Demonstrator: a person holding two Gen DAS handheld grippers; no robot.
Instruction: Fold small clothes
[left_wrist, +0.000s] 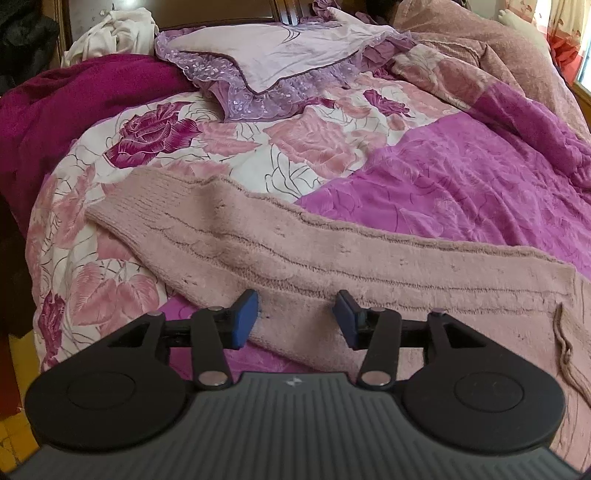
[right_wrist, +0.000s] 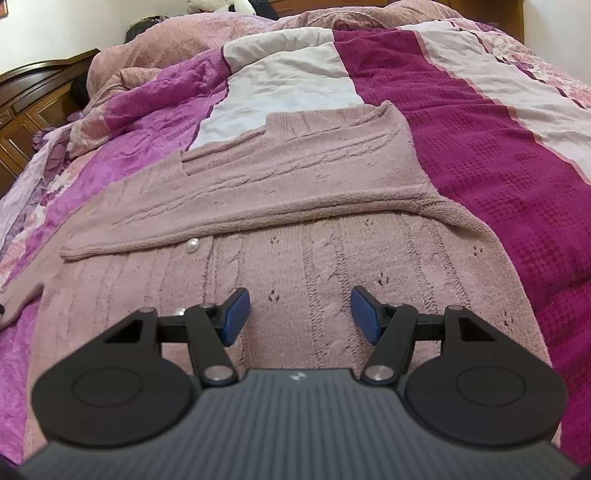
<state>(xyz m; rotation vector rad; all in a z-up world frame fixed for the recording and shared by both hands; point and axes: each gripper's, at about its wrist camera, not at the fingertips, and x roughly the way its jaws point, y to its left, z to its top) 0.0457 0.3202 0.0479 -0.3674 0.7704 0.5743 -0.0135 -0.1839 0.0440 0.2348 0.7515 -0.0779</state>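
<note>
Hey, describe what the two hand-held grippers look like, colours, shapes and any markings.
The left hand-held gripper and the right hand-held gripper look alike: two blue flat pads on black linkage arms with silver rivets, two round black discs at the sides, and a grey ribbed body bearing a small pale logo. No cables, hands or sleeves show.

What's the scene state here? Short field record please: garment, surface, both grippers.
garment: pink knit cardigan, one sleeve folded across the body, pearl button showing
other sleeve: sleeve stretched out flat
surface: floral bedspread
left gripper: open, over the sleeve's edge, gripping nothing
right gripper: open, over the cardigan body, gripping nothing
</note>
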